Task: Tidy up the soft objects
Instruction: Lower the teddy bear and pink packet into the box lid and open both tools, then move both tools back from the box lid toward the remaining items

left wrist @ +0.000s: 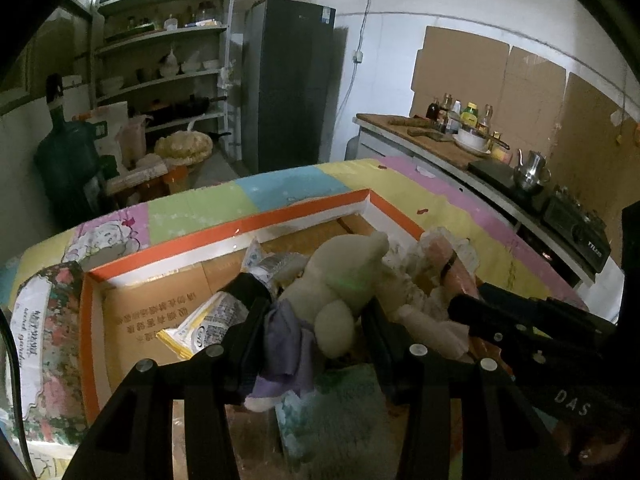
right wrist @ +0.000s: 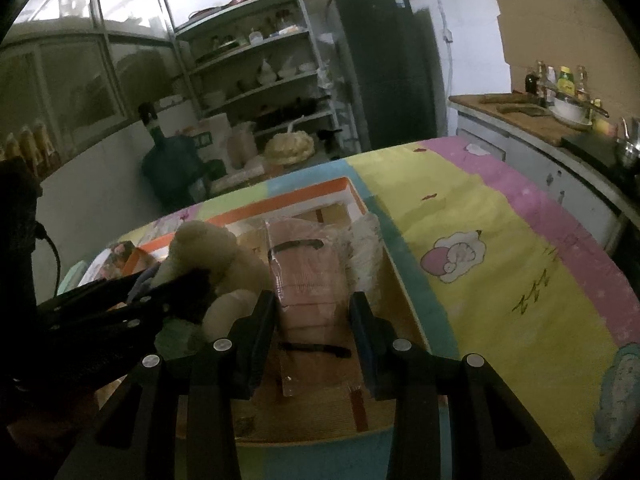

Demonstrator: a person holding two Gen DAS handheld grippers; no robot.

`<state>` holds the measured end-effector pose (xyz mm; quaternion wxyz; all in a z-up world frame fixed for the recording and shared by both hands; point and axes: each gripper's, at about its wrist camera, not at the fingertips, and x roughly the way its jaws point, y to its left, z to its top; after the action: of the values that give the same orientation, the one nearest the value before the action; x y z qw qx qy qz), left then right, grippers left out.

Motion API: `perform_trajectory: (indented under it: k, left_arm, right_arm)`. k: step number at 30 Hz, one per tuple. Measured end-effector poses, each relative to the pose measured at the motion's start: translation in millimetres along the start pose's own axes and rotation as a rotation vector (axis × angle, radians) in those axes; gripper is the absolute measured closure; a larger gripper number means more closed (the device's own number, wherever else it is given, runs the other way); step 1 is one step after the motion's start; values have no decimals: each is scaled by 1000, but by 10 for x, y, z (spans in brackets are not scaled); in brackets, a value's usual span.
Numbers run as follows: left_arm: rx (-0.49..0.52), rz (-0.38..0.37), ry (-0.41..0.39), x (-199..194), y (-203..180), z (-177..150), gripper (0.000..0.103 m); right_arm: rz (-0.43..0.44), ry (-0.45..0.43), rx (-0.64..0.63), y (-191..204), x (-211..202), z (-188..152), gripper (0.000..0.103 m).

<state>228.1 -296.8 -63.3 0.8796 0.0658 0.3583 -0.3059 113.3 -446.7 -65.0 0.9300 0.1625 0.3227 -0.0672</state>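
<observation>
My left gripper (left wrist: 312,312) is shut on a cream plush toy (left wrist: 344,280) in a lilac dress, held over the orange-rimmed cardboard box (left wrist: 240,224). The plush also shows at the left of the right wrist view (right wrist: 208,252). My right gripper (right wrist: 314,316) is open, its jaws on either side of a pink packet in clear plastic (right wrist: 304,276) that lies in the box beside a white lacy bundle (right wrist: 366,248). In the left wrist view the right gripper (left wrist: 472,308) reaches in from the right. A yellow and white packet (left wrist: 200,328) lies on the box floor.
The box sits on a pastel patchwork cloth (right wrist: 500,264) over the table. A floral packet (left wrist: 44,344) stands at the box's left. A counter with bottles, kettle and stove (left wrist: 532,172) runs along the right. Shelves and a dark fridge (left wrist: 288,80) stand behind.
</observation>
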Motion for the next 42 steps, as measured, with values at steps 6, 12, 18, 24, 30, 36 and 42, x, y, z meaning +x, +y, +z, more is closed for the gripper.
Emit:
perform_trajectory:
  k: [6, 12, 18, 24, 30, 36, 42]
  left_arm:
    - [-9, -3, 14, 52, 11, -17, 56]
    - [-27, -14, 36, 86, 39, -19, 55]
    - [-46, -23, 41, 65, 67, -10, 51]
    - [-40, -21, 24, -10, 79, -2, 38]
    - [-39, -17, -7, -165, 66, -7, 29]
    - [-43, -19, -39, -330, 87, -11, 23]
    - [-55, -19, -69, -495, 127, -28, 23]
  right_arm:
    - [2, 18, -5, 8, 76, -3, 64]
    - [-6, 34, -6, 7, 129, 4, 62]
    - [-6, 29, 3, 2, 105, 4, 60]
    - [-11, 15, 5, 1, 41, 17, 52]
    - [-15, -8, 3, 48, -59, 45, 47]
    - [-14, -37, 1, 138, -209, 51, 47]
    - [-11, -61, -11, 228, -346, 60, 46]
